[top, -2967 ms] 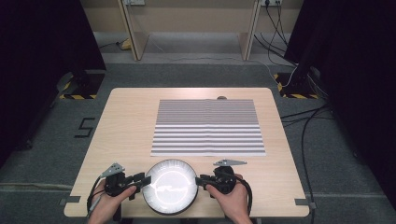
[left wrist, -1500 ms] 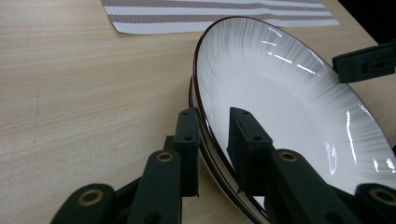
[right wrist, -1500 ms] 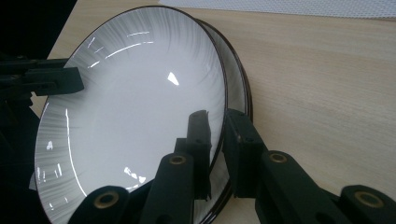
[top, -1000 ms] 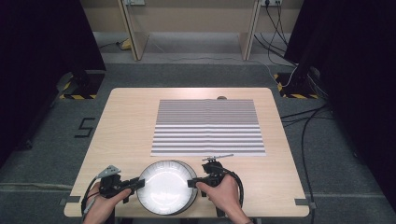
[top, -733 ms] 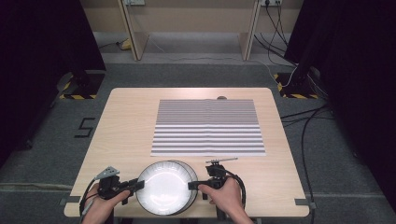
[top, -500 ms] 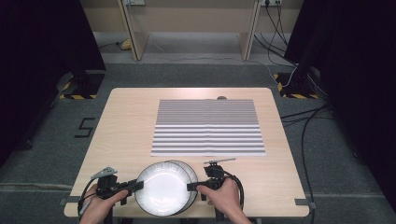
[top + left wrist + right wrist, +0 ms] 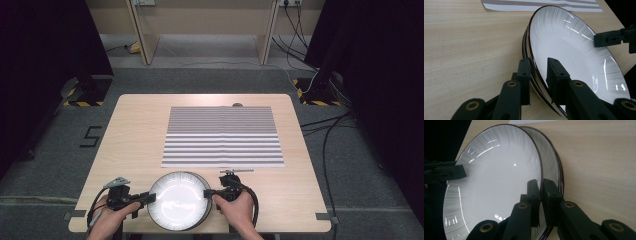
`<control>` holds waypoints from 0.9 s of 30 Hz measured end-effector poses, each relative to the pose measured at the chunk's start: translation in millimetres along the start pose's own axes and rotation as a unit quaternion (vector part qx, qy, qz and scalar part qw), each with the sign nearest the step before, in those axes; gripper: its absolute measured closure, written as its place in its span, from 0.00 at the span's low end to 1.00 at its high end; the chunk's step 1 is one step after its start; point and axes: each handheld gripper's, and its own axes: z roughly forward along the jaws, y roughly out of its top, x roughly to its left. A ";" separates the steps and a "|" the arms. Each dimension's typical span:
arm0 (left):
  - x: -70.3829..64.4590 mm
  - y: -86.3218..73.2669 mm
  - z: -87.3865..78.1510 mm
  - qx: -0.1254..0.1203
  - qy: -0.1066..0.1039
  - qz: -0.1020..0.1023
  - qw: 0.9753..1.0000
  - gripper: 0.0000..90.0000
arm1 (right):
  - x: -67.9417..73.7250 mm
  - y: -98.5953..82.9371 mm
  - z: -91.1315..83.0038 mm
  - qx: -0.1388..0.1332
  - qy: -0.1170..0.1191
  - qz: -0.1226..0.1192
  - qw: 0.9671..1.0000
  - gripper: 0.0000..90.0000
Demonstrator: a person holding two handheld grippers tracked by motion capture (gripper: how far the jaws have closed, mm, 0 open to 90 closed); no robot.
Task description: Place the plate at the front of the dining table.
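Both hands had slid a little toward the person since three seconds before, and the top plate (image 7: 179, 204) had come with them, so it now hung partly past the near edge of the desk (image 7: 135, 135).

Nearest the person, the left hand-held gripper (image 7: 148, 197) sat at the plate's left rim and the right hand-held gripper (image 7: 208, 192) at its right rim. The plate lay right between them, so both hands were equally near it.

In the left gripper view, the left hand-held gripper (image 7: 539, 67) had one jaw under the rim and one jaw over it. A small gap showed beside the rim, so I could not tell if it was squeezing tight. In the right gripper view, the right hand-held gripper (image 7: 540, 188) was clamped on the rim of the top plate (image 7: 496, 177), with its jaws almost together.

That plate was tipped up off a stack of plates (image 7: 554, 167) lying under it. Their rims showed just behind it, touching or nearly so. I thought the lift was under way, with the plate held from two sides.

Farther off lay the striped mat (image 7: 222, 136), flat in the middle of the desk, with its long side running left to right. It was straight ahead of the plate. A thin silver utensil (image 7: 236, 171) lay between them, just beside the mat's near edge.
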 end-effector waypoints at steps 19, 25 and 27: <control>-4.7 3.8 12.1 -0.042 0.040 0.004 0.998 0.91 | 10.6 2.8 -7.3 -0.074 -0.050 -0.069 0.994 0.96; -6.7 8.5 14.5 -0.060 0.040 0.016 0.997 0.92 | 10.0 4.2 -9.6 -0.088 -0.057 -0.075 0.992 0.96; -7.1 9.3 15.0 -0.065 0.040 0.017 0.997 0.92 | 9.6 4.8 -10.7 -0.095 -0.060 -0.078 0.991 0.96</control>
